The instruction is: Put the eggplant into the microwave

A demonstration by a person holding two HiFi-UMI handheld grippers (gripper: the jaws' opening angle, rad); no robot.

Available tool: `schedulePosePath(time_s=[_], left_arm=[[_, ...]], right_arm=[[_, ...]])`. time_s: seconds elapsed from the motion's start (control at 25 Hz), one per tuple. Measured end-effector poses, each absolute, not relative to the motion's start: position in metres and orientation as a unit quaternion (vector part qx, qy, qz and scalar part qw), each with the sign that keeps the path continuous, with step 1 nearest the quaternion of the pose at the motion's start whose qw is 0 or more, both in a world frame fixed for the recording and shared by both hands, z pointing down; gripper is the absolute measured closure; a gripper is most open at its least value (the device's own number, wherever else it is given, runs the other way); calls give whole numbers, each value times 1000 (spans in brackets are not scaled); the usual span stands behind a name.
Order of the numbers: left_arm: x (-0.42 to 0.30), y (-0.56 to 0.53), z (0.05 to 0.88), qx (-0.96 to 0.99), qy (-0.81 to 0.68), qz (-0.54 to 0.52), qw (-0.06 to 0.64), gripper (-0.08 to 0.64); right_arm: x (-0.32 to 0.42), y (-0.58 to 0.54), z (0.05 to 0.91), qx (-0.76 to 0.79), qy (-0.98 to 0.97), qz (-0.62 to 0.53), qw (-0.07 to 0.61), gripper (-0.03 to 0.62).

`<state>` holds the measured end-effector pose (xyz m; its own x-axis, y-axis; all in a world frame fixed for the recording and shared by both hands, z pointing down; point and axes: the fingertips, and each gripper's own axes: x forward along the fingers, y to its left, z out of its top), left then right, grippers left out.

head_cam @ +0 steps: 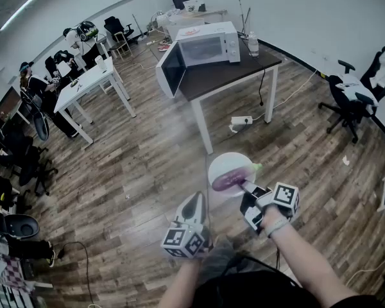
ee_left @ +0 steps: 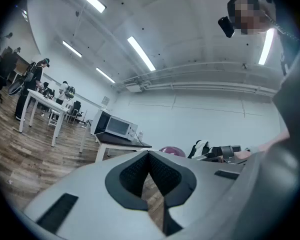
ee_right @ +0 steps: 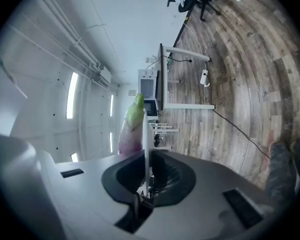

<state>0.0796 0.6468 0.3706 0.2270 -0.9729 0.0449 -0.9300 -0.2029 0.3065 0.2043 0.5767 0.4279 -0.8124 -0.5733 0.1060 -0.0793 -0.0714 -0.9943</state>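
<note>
A purple eggplant [head_cam: 229, 182] with a green stem lies on a white plate [head_cam: 226, 164] held out over the wood floor. My right gripper [head_cam: 247, 188] is shut on the plate's near rim. In the right gripper view the plate [ee_right: 145, 134] shows edge-on between the pads, with the eggplant [ee_right: 131, 129] on its left side. My left gripper [head_cam: 194, 201] hangs beside it, to the left, shut and holding nothing. The white microwave [head_cam: 206, 47] stands far ahead on a dark table [head_cam: 234, 73], with its door [head_cam: 171, 69] swung open. It also shows in the left gripper view [ee_left: 115, 127].
A clear bottle [head_cam: 253, 43] stands right of the microwave. A power strip [head_cam: 242, 120] and cable lie on the floor under the table. White desks [head_cam: 90, 82] with seated people fill the left side. Black office chairs [head_cam: 350, 98] stand at the right.
</note>
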Motion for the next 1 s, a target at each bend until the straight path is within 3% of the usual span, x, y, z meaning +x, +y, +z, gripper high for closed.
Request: schedulePosePath(time_s=[1.0], left_arm=[[68, 484, 385, 796, -585, -59, 144, 560]], right_arm=[[153, 418, 436, -262, 642, -697, 182, 571]])
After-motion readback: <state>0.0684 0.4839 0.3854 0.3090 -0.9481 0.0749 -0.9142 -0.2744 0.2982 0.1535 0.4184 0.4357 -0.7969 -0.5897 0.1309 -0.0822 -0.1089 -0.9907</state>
